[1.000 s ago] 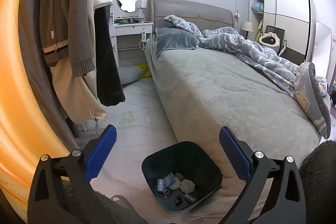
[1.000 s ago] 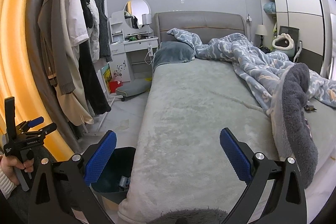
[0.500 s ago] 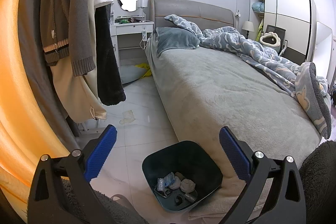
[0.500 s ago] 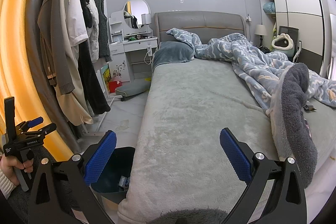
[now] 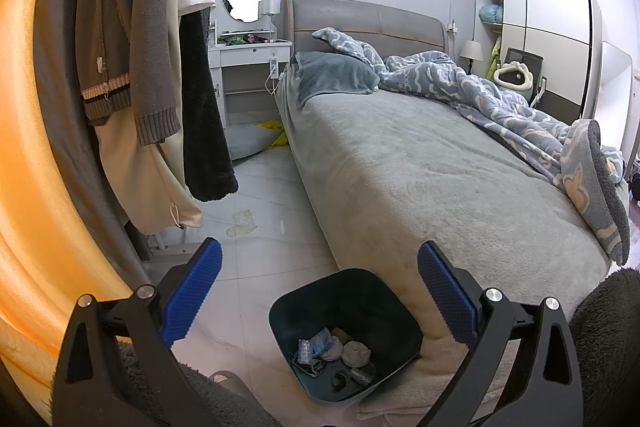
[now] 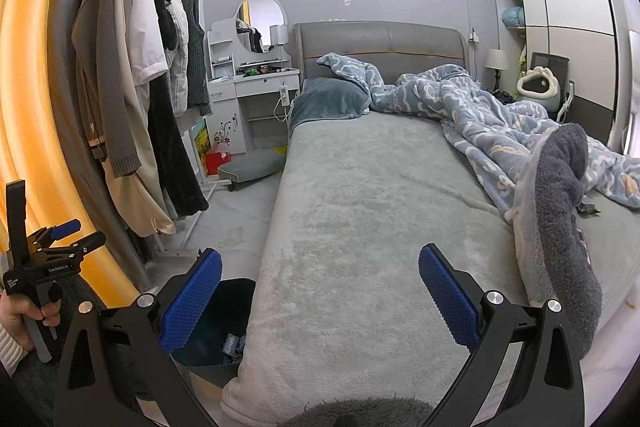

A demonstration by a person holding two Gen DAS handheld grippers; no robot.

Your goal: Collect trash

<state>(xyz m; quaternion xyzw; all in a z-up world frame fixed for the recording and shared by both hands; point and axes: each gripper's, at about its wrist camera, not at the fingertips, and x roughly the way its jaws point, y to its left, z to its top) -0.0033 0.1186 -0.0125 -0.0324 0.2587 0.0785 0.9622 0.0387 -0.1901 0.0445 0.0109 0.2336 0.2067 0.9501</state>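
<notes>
A dark teal trash bin [image 5: 384, 291] stands on the floor at the bed's foot corner, with crumpled wrappers and tissue balls [image 5: 336, 351] inside. It also shows in the right wrist view [image 6: 236, 291], partly hidden by the bed. A pale crumpled scrap [image 5: 241, 222] lies on the white floor beside the bed, seen small in the right wrist view [image 6: 233, 235]. A small dark wrapper [image 6: 587, 209] lies on the bed by the blanket. My left gripper [image 5: 319, 285] is open and empty above the bin. My right gripper [image 6: 320, 287] is open and empty over the bed's foot.
A grey bed [image 5: 420, 167] with a blue patterned blanket [image 6: 480, 111] fills the right. Hanging clothes on a rack [image 5: 160, 67] and an orange curtain [image 5: 24, 147] crowd the left. A white vanity [image 6: 256, 87] and grey cushion [image 6: 252, 165] stand at the far wall.
The left gripper's view has drifted slightly, the bed and bin shifting a little; the right view is almost unchanged. Both grippers stay open.
</notes>
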